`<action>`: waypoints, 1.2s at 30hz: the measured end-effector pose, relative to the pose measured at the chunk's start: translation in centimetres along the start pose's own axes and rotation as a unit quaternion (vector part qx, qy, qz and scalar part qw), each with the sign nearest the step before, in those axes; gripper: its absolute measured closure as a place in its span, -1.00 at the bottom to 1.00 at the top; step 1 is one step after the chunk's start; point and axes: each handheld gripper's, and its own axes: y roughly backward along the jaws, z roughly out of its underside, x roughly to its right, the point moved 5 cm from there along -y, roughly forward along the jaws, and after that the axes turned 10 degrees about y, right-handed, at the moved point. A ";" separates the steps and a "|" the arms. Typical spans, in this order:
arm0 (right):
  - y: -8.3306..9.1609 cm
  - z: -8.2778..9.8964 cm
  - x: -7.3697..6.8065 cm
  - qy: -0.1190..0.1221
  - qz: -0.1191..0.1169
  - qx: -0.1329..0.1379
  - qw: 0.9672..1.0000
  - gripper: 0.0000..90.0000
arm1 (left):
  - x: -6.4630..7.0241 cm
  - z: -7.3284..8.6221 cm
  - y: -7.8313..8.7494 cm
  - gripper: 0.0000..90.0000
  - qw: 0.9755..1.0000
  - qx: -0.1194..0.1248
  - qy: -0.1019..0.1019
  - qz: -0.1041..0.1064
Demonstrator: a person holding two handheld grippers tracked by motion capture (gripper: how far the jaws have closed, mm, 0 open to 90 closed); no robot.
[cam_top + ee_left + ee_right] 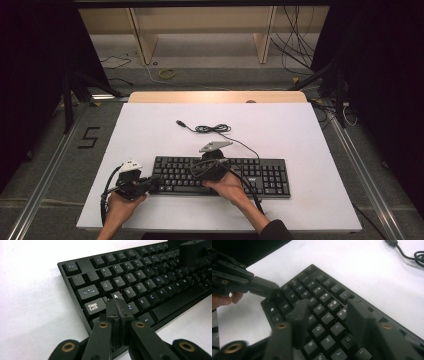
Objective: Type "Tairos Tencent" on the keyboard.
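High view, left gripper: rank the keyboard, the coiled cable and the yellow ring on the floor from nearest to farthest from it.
From the left gripper:
1. Keyboard, right at its tips, on the near part of the table.
2. Coiled cable, mid-table, beyond the keyboard.
3. Yellow ring, on the floor past the table's far edge.

Looks like lab recording rig: white tabletop [150, 130] inside dark-curtained bay, metal floor rails [45, 170], loose cables [300, 45] on grey carpet, bare plywood frame [145, 40] behind, taped mark [89, 137] on floor.

A white worktop [150, 135] fills the middle. Behind it, a yellow coil [167, 73] lies on the floor. Black cables [300, 45] hang beside wooden legs [264, 37].
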 end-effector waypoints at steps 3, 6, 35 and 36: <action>-0.2 0.0 -0.1 0.004 0.000 -0.004 1.000 0.44 | 0.0 0.0 -0.2 0.97 1.000 -0.005 0.000 -0.001; -0.5 0.0 -0.2 0.007 0.002 -0.008 1.000 0.60 | 0.0 0.1 -0.2 0.97 1.000 -0.009 -0.002 -0.002; -2.9 0.2 -0.3 0.008 0.017 -0.047 0.999 1.00 | -0.2 0.0 -0.4 0.98 1.000 -0.015 0.002 -0.002; -3.0 0.3 -0.3 0.008 0.018 -0.047 0.999 1.00 | -0.2 0.0 -0.4 0.98 1.000 -0.015 0.001 -0.002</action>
